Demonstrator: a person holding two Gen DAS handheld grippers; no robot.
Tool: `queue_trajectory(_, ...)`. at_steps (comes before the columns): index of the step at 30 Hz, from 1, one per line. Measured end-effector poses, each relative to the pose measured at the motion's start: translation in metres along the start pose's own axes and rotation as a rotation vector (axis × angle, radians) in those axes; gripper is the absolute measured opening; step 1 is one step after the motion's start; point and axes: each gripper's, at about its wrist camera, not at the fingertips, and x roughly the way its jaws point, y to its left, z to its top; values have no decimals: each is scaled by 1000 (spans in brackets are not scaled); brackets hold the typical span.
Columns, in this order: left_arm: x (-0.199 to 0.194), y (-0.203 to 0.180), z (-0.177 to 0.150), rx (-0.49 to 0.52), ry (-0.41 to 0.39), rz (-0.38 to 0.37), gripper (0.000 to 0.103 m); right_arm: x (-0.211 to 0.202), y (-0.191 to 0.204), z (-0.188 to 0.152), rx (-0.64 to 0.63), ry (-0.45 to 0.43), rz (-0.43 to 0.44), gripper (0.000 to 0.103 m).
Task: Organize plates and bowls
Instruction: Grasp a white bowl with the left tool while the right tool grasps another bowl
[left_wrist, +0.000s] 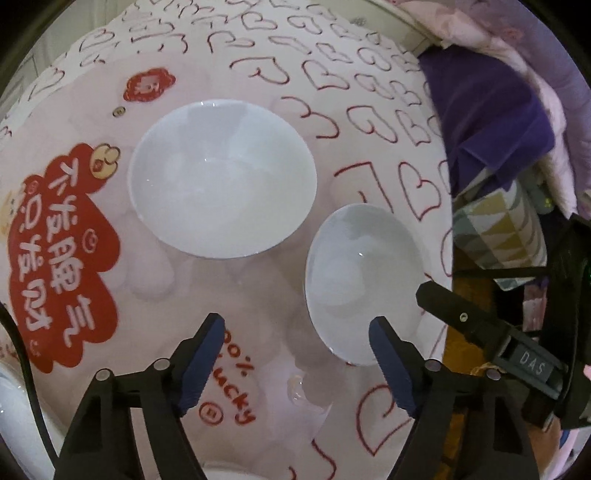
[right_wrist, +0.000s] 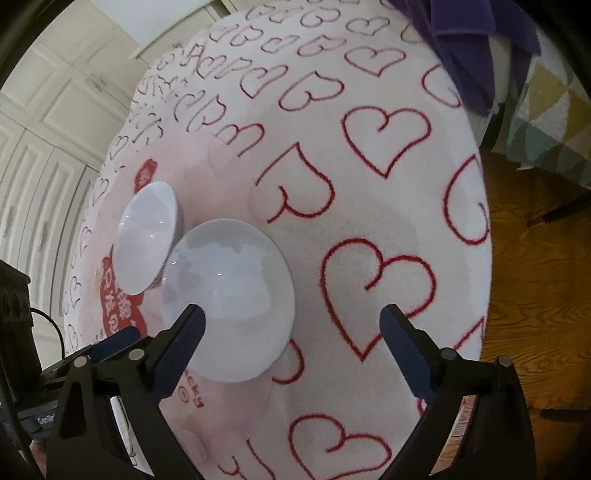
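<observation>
Two white bowls stand upright and apart on a heart-patterned cloth. In the left wrist view the larger bowl (left_wrist: 222, 177) is at centre and the smaller bowl (left_wrist: 364, 280) is to its right. My left gripper (left_wrist: 297, 347) is open and empty, just short of both; its right finger sits by the smaller bowl's near rim. The right gripper (left_wrist: 454, 314) shows at the right edge there. In the right wrist view the nearer bowl (right_wrist: 231, 302) is at centre-left, the farther bowl (right_wrist: 146, 240) behind it. My right gripper (right_wrist: 291, 334) is open and empty, its left finger at the nearer bowl's rim.
The cloth (left_wrist: 332, 92) has red heart outlines and a red Chinese-text patch (left_wrist: 62, 258). A white dish rim (left_wrist: 14, 406) shows at lower left. Purple fabric (left_wrist: 487, 110) and a patterned cushion (left_wrist: 498, 229) lie beyond the right edge, above a wooden floor (right_wrist: 535, 277).
</observation>
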Motion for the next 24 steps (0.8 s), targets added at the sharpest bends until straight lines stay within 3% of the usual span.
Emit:
queue_trajectory(5,30,5,12,-40,12,10,71,17,-2,4,-5,27,16,85)
queue_trajectory(12,53,10,19,-70,29,-24,51,31,4,8,-21,49,32,65)
queue_trajectory(14,57,11,21,-78,28,-36,43,33,5,9,-20,51,36,62)
queue_trajectory(15,58,11,22,-82,29,-41,34,34,5,10,-22,52,38,58)
queue_trajectory(19,64,14,25,-104,35,-96,3,39,13,9,-56,60,38,17)
queue_trajectory(24,63,16,26,-111,3,-86,3,35,19,2,-95,45,2,8)
